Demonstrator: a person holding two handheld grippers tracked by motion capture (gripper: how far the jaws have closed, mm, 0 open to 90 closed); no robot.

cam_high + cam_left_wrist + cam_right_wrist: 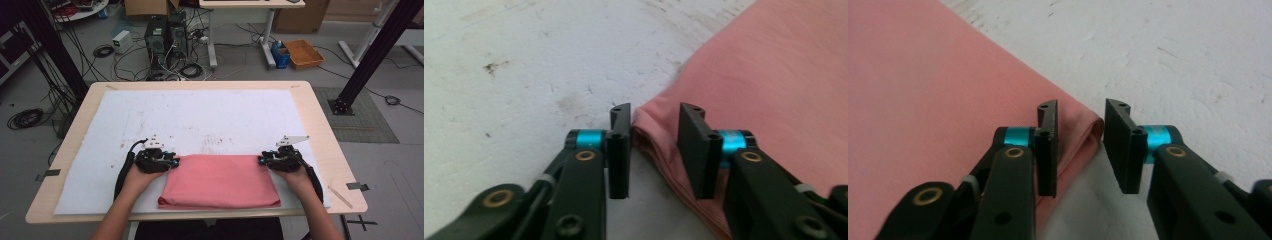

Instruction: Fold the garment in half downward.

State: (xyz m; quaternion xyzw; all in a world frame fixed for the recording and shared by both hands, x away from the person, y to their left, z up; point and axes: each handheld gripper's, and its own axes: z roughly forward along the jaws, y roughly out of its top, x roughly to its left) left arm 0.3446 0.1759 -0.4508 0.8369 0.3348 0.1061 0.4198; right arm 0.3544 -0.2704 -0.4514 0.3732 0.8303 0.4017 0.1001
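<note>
the folded pink cloth (220, 181) lies at the near edge of the white mat (200, 120). the left gripper (654, 150) and right gripper (1079, 145) straddle its far corners (jaws narrowed, not yet pinching); each should catch every layer before lifting.

Pink cloth (220, 181), folded flat, on table's near edge

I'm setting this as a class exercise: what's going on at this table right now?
A person holds a gripper in each hand at the two far corners of a folded pink cloth lying on a white mat. The left gripper and the right gripper each straddle a corner, jaws not yet pressing the fabric.
</note>
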